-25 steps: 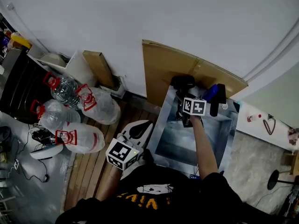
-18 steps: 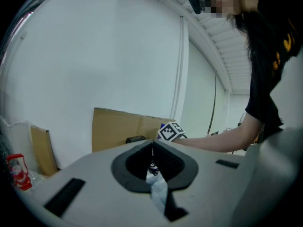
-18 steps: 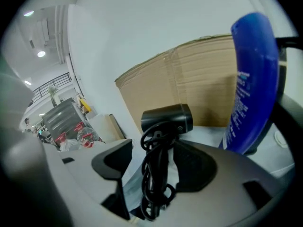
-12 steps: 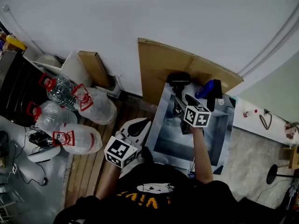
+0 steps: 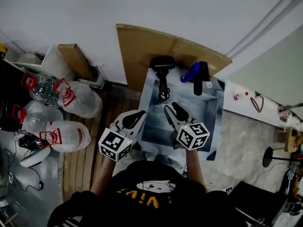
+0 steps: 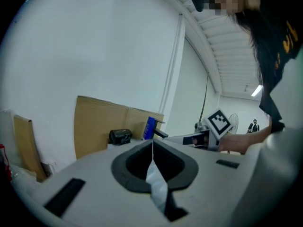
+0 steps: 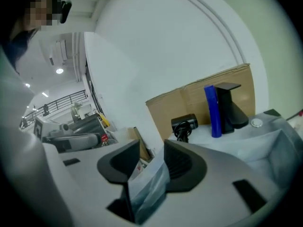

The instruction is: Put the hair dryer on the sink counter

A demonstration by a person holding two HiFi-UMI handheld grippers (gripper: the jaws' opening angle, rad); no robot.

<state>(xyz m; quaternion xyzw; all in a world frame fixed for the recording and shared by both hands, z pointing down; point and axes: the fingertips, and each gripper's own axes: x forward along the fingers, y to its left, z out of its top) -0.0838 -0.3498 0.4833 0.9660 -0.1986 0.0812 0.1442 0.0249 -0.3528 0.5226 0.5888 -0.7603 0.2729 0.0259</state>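
The black hair dryer point(image 5: 161, 63) lies on the back left corner of the sink counter point(image 5: 150, 86), its cord point(image 5: 163, 92) trailing toward the basin. It also shows in the left gripper view as the hair dryer point(image 6: 120, 135) and in the right gripper view as the hair dryer point(image 7: 184, 123). My right gripper point(image 5: 173, 113) hovers over the basin, well back from the dryer; its jaws are closing with nothing between them. In its own view the right gripper point(image 7: 151, 157) still shows a gap. My left gripper point(image 5: 131, 121) hangs left of the sink, shut and empty.
A black faucet point(image 5: 203, 78) and a blue bottle point(image 5: 190, 72) stand at the counter's back. A cardboard sheet point(image 5: 142, 46) leans on the wall behind. Large water jugs point(image 5: 61, 96) lie on the floor at left beside a box point(image 5: 75, 60).
The right gripper has left the hair dryer on the counter's back left corner and drawn back toward the person. Its jaws have narrowed. The left gripper has hardly moved.
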